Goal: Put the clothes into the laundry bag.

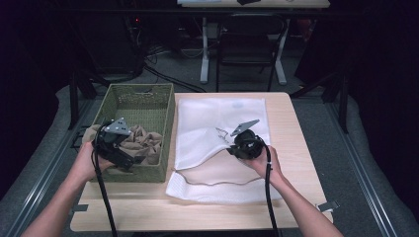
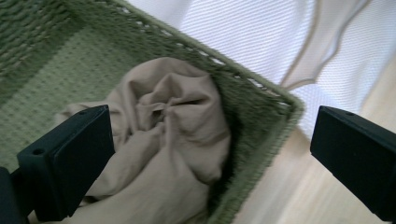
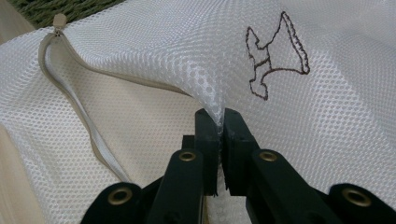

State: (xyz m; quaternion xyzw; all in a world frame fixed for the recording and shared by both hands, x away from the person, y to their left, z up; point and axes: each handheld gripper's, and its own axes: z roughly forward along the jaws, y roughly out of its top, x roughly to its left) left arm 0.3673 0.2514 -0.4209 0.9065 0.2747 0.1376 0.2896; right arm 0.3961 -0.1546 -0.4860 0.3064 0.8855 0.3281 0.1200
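Currently we hold the right gripper (image 3: 218, 122) pinched tight on a fold of the white mesh bag (image 3: 299, 126), which lies at centre frame in the high view, zipper (image 3: 70, 93) open along its lower edge. Our left gripper (image 2: 205, 154) hangs with jaws spread wide above the beige cloth (image 2: 163, 140) in the green basket (image 2: 261, 112), left of the bag.
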